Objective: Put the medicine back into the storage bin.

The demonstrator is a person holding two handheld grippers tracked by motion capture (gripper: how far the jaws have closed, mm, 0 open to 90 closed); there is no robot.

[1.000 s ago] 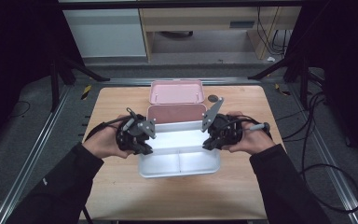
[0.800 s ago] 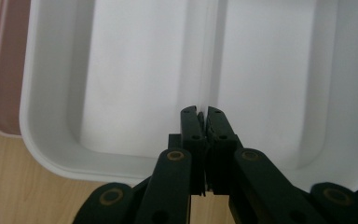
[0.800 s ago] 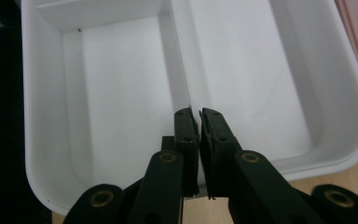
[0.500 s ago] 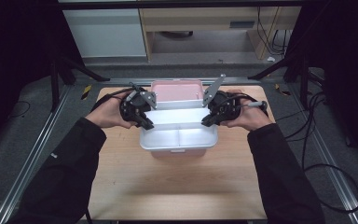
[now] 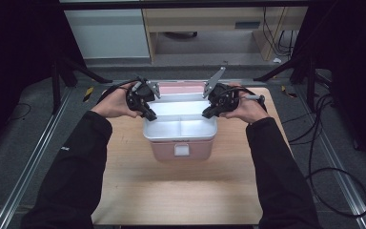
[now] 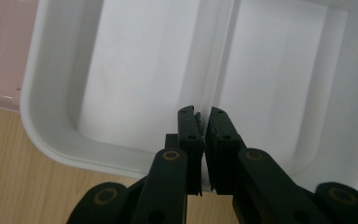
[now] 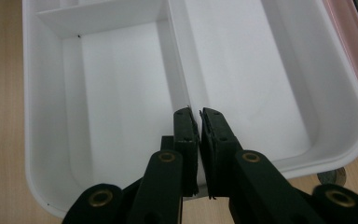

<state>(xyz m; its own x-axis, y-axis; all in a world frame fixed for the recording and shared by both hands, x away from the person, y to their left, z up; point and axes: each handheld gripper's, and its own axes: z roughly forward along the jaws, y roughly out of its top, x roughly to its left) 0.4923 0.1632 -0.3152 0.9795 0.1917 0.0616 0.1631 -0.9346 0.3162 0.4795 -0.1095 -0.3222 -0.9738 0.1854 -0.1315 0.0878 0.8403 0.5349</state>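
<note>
We note the left tongs (image 5: 148, 116) at centre left of the high view, held in the person's left hand (image 5: 115, 101); their tips sit on the left rim of the white tray (image 5: 180, 130). In the left gripper view the left tongs (image 6: 204, 122) show both jaws nearly together, pinched on the tray's thin inner divider wall where it meets the rim (a narrow slit remains between the pads). Their jaws have just been opening a touch, with the divider edge still between them.

The white tray occupies the centre of the high view, seated over a pink box (image 5: 181, 150) whose front face and pale latch show below the tray's near edge. A pink lid (image 5: 181, 88) lies just behind the tray, towards the upper centre of the frame. All of it rests on the wooden worktop (image 5: 171, 191), and the tray holds a long compartment at the back and two smaller ones at the front.

At centre right of the high view the right tongs (image 5: 206, 114) are held in the right hand (image 5: 248, 109), tips on the tray's right rim. In the right gripper view the right tongs (image 7: 195, 113) are closed to a slit on the divider wall at the rim. A coin-like disc (image 7: 332, 177) lies on the worktop at lower right of that view, just outside the tray.
</note>
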